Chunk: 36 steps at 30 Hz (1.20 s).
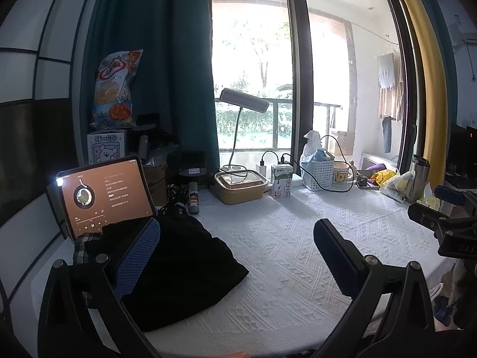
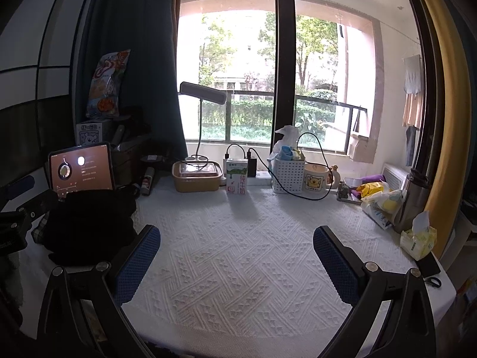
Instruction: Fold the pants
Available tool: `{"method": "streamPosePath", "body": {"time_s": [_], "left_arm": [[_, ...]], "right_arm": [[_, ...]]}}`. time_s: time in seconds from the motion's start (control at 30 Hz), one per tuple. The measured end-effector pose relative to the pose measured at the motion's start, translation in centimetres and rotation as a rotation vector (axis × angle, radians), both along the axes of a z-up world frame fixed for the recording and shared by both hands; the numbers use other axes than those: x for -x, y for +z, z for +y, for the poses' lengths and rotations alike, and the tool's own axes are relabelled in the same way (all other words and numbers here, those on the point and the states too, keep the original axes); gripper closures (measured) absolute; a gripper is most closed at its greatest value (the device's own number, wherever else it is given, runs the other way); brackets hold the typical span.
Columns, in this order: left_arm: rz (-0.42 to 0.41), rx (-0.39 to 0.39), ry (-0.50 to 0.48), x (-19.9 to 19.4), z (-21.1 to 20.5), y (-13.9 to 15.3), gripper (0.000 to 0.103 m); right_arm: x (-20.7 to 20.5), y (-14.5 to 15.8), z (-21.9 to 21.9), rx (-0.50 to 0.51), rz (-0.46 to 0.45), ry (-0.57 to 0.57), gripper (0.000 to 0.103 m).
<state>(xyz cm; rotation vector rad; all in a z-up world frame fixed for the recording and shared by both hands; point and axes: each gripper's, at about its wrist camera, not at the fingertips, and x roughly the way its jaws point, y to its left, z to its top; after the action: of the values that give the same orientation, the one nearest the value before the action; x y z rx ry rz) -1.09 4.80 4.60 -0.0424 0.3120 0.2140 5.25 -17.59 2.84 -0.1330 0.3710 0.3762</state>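
Observation:
Black pants (image 1: 184, 271) lie in a folded heap on the white textured tablecloth (image 1: 286, 250) at the left side of the table. In the right wrist view the same black pants (image 2: 89, 226) sit left of my fingers, on top of a plaid cloth. My left gripper (image 1: 237, 256) hovers open above the table, its left finger over the heap and holding nothing. My right gripper (image 2: 237, 262) is open over bare cloth, right of the heap. Each gripper's body shows at the other view's edge.
A tablet (image 1: 104, 197) leans behind the pants. Along the back stand a desk lamp (image 2: 202, 92), lunch box (image 2: 196, 176), milk carton (image 2: 237, 177), white basket (image 2: 287, 173), mug (image 2: 316, 180) and steel bottle (image 2: 413, 200). A tissue pack (image 2: 417, 237) sits at the right edge.

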Motion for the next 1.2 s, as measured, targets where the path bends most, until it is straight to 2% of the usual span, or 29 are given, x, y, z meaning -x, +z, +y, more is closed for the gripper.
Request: {"method": "streamPosePath", "body": {"time_s": [1.2], "left_arm": [[-0.001,0.000,-0.005,0.05,-0.18,0.12,0.001]], "right_arm": [[0.12,-0.40,-0.21,0.002,0.007,0.002,0.000]]}}
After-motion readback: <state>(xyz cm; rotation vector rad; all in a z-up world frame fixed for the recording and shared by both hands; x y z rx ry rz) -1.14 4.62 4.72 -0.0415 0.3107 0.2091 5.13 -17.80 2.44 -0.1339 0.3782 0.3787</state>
